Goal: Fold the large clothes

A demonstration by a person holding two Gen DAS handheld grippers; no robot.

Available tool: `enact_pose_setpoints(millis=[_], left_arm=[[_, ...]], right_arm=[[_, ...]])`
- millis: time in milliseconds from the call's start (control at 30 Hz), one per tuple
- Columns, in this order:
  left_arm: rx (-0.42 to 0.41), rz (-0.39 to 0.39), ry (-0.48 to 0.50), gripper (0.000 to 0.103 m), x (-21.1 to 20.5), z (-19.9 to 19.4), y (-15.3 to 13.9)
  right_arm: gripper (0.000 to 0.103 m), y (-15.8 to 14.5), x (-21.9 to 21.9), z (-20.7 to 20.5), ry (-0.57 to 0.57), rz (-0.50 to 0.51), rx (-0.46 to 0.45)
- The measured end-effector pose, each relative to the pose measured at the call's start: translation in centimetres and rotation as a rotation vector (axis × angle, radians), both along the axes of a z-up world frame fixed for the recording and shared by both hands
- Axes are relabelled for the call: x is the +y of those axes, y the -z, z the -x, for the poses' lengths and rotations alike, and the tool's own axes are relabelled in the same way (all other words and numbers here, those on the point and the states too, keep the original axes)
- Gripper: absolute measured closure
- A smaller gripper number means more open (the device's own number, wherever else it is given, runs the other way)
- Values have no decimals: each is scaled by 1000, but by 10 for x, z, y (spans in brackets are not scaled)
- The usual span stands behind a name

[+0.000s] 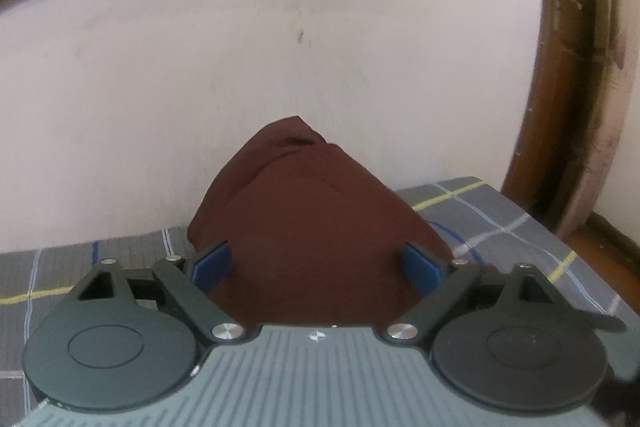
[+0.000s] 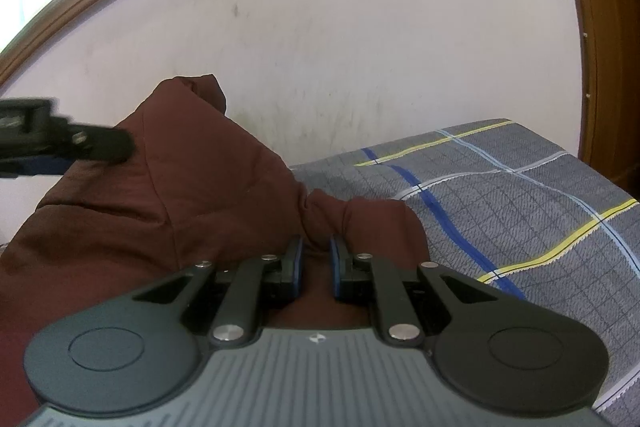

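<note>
A maroon garment [image 2: 168,195] is heaped on the grey checked bedsheet [image 2: 520,195] against the pale wall [image 2: 360,27]. The right gripper [image 2: 316,259] pinches a fold of it. The left gripper [image 1: 316,267] stands wide; cloth lies between its pads [image 1: 212,263], seemingly untouched

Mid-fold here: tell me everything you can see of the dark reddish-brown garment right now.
The garment is a plain dark reddish-brown cloth, matte and soft-looking, with creases and one visible seam line. It is bunched into a raised mound with a peak against the wall, lying on the grey checked bedsheet. The right gripper is shut on a pinched fold at its near edge. The left gripper stands open with cloth between its fingers; its pads do not appear to press on it.
</note>
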State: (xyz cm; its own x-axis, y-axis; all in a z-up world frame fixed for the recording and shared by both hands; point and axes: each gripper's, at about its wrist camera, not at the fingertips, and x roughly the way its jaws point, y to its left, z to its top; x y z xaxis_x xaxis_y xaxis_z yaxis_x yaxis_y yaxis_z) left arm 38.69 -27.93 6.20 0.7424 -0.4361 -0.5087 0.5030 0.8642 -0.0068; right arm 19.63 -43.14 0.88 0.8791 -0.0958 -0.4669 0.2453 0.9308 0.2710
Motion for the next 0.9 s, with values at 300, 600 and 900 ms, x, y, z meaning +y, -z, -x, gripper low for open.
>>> enact_pose_setpoints(millis=[300, 600, 900], left_arm=[[20, 6, -19, 0, -5, -11, 22], [-29, 10, -39, 0, -9, -6, 38], [-38, 41, -46, 0, -6, -8, 54]], right_arm=[[90, -1, 2, 2, 3, 0, -8], [90, -1, 3, 4, 10, -4, -14], [90, -1, 6, 5, 24, 11, -19]])
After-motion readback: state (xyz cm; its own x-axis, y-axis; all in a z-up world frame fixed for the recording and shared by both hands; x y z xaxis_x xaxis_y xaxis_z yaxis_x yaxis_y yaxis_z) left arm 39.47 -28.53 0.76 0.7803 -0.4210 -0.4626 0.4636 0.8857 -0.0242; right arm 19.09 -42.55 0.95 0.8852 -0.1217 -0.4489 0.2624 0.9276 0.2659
